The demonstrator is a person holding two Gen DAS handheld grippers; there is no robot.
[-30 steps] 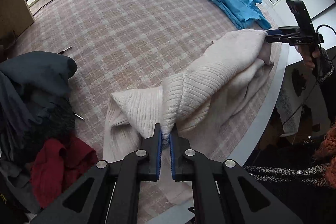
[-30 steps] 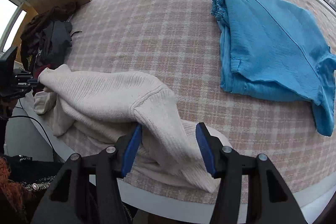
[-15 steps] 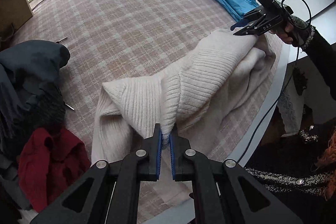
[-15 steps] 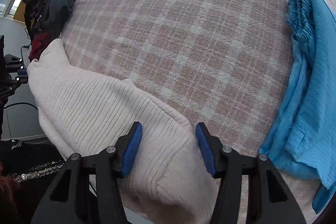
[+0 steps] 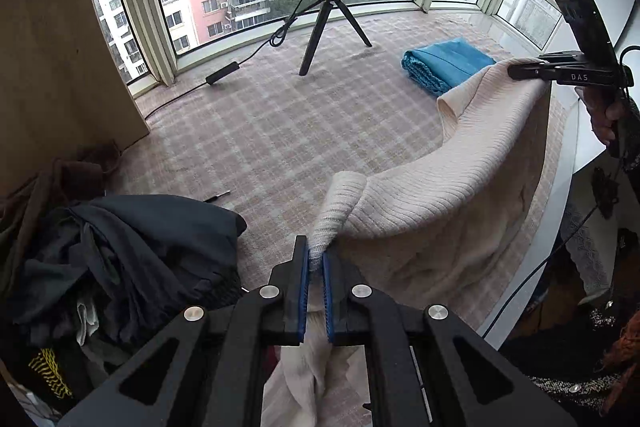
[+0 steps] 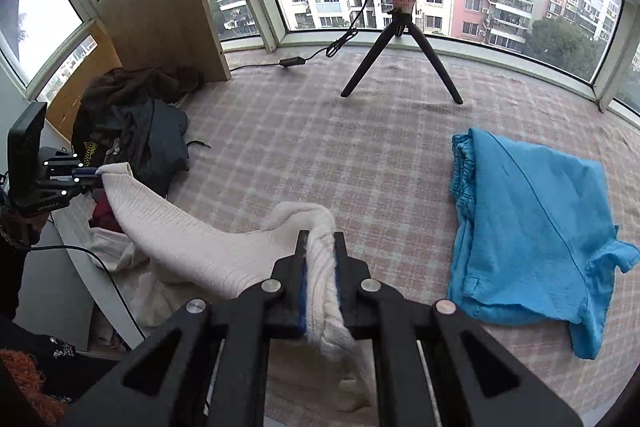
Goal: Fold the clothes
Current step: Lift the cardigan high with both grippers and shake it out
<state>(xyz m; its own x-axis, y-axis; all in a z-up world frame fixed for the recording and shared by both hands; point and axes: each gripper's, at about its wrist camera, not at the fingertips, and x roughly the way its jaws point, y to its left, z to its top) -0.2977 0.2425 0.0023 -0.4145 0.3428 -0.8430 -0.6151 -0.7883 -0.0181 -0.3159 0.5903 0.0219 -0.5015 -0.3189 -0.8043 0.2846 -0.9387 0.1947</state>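
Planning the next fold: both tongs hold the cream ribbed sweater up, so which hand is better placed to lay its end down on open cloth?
Probably right. The right tongs grip the cream ribbed knit sweater over bare plaid cloth; the left tongs hold theirs beside the dark clothes pile.

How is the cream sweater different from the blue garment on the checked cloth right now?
The cream sweater is ribbed knit; the blue garment is thin, crinkled fabric. The sweater hangs stretched between the left hand-held gripper and the right hand-held gripper, both shut on it; the blue garment is held by nothing. The sweater trails over the edge; the blue garment lies folded flat. Both are plain-coloured clothes.
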